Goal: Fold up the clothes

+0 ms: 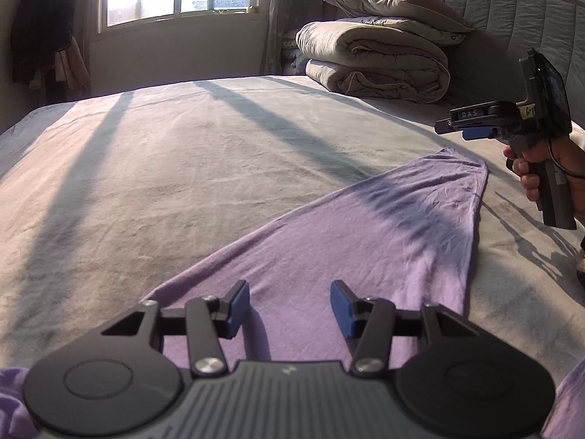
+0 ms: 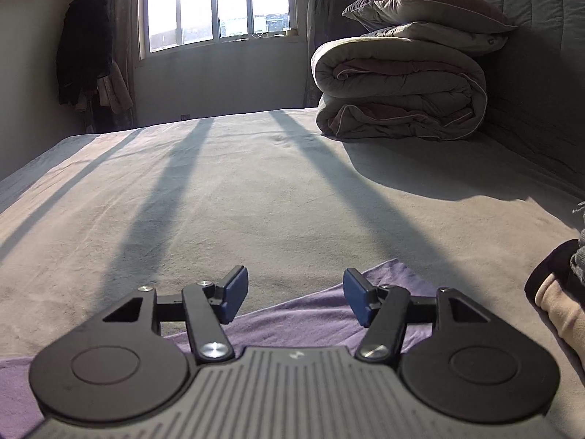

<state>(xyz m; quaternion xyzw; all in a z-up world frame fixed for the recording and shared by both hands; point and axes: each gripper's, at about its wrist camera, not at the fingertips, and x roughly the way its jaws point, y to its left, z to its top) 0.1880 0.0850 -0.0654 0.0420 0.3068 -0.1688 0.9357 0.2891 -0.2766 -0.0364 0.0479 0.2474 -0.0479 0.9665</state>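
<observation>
A lilac garment (image 1: pixel 365 241) lies flat on the bed, stretching from under my left gripper to the far right. My left gripper (image 1: pixel 290 309) is open and empty, just above the garment's near part. My right gripper, seen from the side in the left wrist view (image 1: pixel 471 130), hovers above the garment's far end. In the right wrist view my right gripper (image 2: pixel 296 298) is open and empty, over the far edge of the same lilac garment (image 2: pixel 310 318).
The grey bed sheet (image 1: pixel 182 168) spreads wide to the left and ahead. A folded duvet with pillows (image 2: pixel 402 98) is stacked by the headboard at the back right. More clothing (image 2: pixel 559 292) lies at the right edge. A window and hanging clothes are behind the bed.
</observation>
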